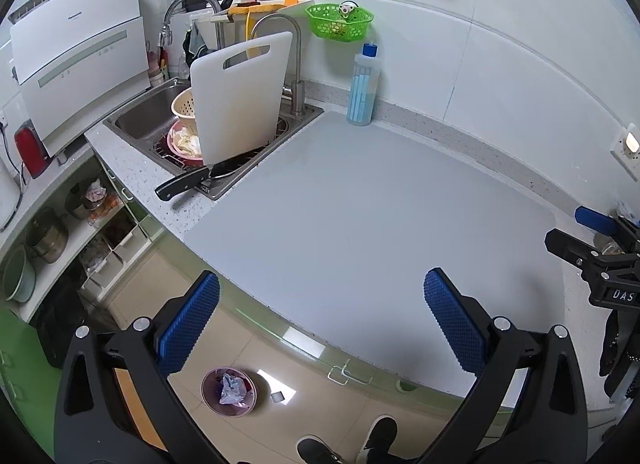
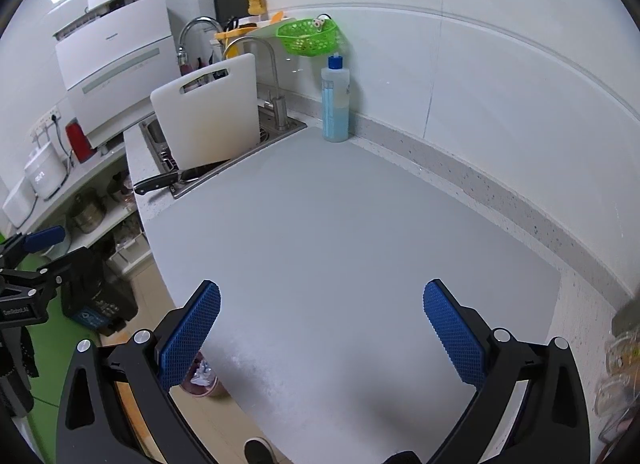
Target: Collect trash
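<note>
The pale grey mat (image 1: 360, 216) that covers the speckled white stone counter (image 1: 132, 168) fills the middle of both views, and I see no scrap lying on it. At the upper left of both frames is the steel sink (image 1: 144, 116), with a white plastic cutting board (image 1: 236, 100) standing upright in it and a black-handled knife (image 1: 182, 183) lying over its front rim. Right of the sink, against the wall, stands a clear bottle with blue liquid and a blue cap (image 1: 363, 88).

The task's thing is low in the frame: a small round pink bin (image 1: 229, 392) on the beige floor tiles, at the bottom left of the left wrist view, with crumpled pale plastic trash (image 1: 232, 386) already inside. In the right wrist view the same bin shows only partly, behind my left finger and under the counter edge.

My left gripper (image 1: 320, 324) is held above the front edge of the counter, its blue pads wide apart and nothing between them. My right gripper (image 2: 320, 324) is over the mat, equally wide open and empty.

I judge the step in hand is searching for remaining trash, or the collecting is nearly finished, because the mat looks bare. The next move calls for looking around other places, for example the blurred clear things at the lower right edge of the right wrist view, which I cannot identify.
</note>
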### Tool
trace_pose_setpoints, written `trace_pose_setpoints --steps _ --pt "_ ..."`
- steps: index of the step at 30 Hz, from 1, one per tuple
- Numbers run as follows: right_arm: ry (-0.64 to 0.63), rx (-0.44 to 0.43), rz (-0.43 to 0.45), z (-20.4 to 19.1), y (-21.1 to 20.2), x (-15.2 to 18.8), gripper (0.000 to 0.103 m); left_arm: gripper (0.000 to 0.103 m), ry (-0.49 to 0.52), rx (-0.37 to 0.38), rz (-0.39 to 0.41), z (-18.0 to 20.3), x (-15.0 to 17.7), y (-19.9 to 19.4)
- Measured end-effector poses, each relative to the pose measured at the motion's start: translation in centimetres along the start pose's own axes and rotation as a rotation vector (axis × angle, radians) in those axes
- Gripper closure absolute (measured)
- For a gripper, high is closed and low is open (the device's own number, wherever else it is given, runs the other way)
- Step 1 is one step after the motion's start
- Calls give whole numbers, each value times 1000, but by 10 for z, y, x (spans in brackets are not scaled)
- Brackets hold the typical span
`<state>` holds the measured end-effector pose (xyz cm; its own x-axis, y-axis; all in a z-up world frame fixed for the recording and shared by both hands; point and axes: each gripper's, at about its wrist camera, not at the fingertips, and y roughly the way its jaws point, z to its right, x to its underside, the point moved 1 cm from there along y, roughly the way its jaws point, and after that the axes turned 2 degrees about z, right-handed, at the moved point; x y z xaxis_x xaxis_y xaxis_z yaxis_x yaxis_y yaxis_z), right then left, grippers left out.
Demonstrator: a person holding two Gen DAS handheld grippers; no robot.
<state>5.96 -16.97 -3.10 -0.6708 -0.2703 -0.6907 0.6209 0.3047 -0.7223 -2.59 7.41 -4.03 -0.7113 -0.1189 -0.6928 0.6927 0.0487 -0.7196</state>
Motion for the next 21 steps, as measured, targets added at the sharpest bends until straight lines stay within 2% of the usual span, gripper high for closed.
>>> trace_pose_setpoints --steps 21 --pt "-9 -3 0 -2 -1 -2 6 3 -4 -11 10 1 -6 0"
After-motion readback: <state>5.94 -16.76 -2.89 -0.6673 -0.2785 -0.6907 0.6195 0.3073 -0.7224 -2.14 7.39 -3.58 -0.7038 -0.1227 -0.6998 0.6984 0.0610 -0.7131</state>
